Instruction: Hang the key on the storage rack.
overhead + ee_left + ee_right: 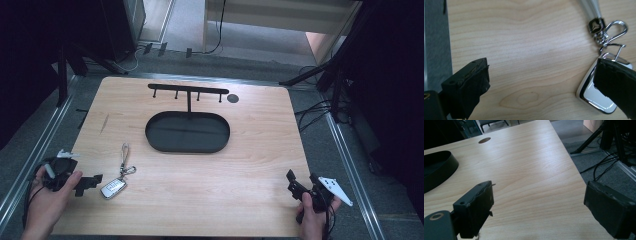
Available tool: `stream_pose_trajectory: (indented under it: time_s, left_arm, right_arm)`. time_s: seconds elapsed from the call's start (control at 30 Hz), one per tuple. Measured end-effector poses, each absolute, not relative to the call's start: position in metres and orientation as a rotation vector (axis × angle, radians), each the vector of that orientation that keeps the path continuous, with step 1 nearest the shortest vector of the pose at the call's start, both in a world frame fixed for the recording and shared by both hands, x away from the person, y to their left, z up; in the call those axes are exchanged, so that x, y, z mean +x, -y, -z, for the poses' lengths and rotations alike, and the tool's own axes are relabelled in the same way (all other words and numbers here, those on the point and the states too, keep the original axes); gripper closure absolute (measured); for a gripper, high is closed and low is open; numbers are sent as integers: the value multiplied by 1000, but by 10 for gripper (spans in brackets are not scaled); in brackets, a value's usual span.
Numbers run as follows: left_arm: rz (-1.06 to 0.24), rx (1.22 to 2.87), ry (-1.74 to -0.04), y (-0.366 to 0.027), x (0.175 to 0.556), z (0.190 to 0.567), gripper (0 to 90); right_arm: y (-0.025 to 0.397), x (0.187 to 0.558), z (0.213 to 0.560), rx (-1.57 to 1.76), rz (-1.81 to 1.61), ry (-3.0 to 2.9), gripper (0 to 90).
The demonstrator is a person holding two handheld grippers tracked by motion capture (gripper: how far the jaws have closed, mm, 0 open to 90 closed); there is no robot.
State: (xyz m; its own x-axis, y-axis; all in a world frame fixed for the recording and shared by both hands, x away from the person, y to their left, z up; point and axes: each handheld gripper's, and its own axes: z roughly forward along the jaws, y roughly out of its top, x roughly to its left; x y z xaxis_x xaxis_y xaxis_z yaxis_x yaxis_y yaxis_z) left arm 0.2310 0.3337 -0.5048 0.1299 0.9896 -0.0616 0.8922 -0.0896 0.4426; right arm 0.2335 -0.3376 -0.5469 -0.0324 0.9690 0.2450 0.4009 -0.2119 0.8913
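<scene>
The left gripper (89,183) lies low on the pale wooden worktop (240,165), fingers wide apart beside the silver-white car key fob (113,188). The right gripper (300,182) is tilted up near the front right corner, fingers spread, holding nothing.

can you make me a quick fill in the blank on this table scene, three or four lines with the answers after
1. The car key fob lies on the table just beside the ____ tongs.
2. The black oval tray has an upright post carrying a bar with ____ pegs.
3. Both tongs, left and right, have their jaws ____.
4. A metal ____ links the fob to its strap.

Missing words: left; four; open; clasp
</scene>
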Motion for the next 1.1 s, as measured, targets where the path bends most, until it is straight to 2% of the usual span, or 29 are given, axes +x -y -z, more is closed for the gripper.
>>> stream_pose_trajectory:
  time_s: [0.1, 0.17, 0.2, 0.3, 0.43, 0.47, 0.6, 0.73, 0.83, 0.97, 1.0, 1.03, 1.1]
  left_arm:
    - [-288, 2109, -1888, -329, 244, 502, 7]
    - [-161, 2158, -1919, -325, 256, 499, 7]
    - [-80, 2163, -1924, -325, 263, 498, 7]
    - [7, 2131, -2008, -324, 276, 496, 7]
    - [24, 2144, -2057, -320, 284, 490, 10]
    - [10, 2147, -2067, -317, 286, 487, 35]
    - [-25, 2141, -2045, -311, 292, 475, 59]
    - [-19, 2165, -2046, -304, 295, 479, 77]
    - [-41, 2178, -2057, -295, 297, 481, 208]
    - [-40, 2168, -2040, -283, 301, 481, 259]
    - [-30, 2187, -2030, -281, 302, 481, 315]
    - [-31, 2200, -2027, -279, 303, 482, 315]
    - [-26, 2200, -2039, -274, 305, 484, 378]
  right_arm:
    - [337, 234, 547, 1657, -1227, -1450, 88]
    - [337, 234, 547, 1655, -1227, -1449, 88]
    - [338, 233, 547, 1658, -1226, -1448, 88]
    - [338, 233, 547, 1659, -1229, -1447, 88]
    - [339, 233, 547, 1662, -1234, -1442, 88]
    - [339, 233, 547, 1667, -1234, -1441, 88]
    - [339, 233, 547, 1665, -1234, -1444, 88]
    - [339, 233, 547, 1666, -1236, -1442, 88]
    - [339, 233, 547, 1668, -1239, -1441, 88]
    - [339, 233, 547, 1668, -1237, -1442, 88]
    - [339, 233, 547, 1668, -1237, -1441, 88]
    - [339, 233, 547, 1668, -1237, -1441, 88]
    - [339, 233, 547, 1669, -1238, -1441, 88]
